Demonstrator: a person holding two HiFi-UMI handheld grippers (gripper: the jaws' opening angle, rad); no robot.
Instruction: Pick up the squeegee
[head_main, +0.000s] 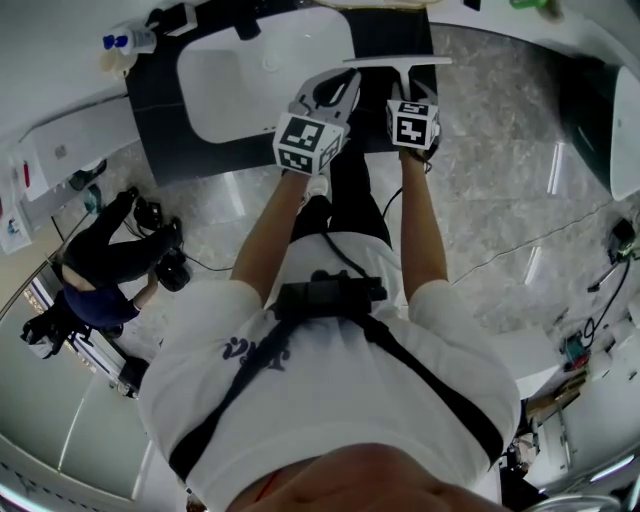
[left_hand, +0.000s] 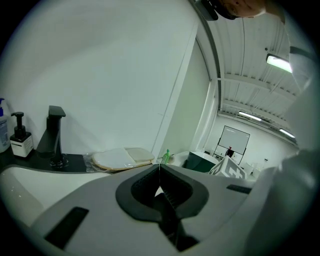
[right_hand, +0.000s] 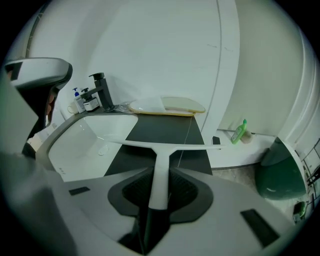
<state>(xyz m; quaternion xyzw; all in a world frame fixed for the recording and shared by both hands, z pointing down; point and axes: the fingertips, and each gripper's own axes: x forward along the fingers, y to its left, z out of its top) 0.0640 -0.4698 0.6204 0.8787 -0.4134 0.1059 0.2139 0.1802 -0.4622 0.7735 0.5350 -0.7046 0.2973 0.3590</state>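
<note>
Two jaws of the right gripper clenched on the white squeegee handle at lower centre, white sink at left, left gripper jaws pressed together, empty

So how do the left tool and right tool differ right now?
The right tool grips the squeegee by its handle; the left tool is shut and empty. The right tool tilts down over the counter; the left tool faces the wall more level. Both carry marker cubes.
</note>
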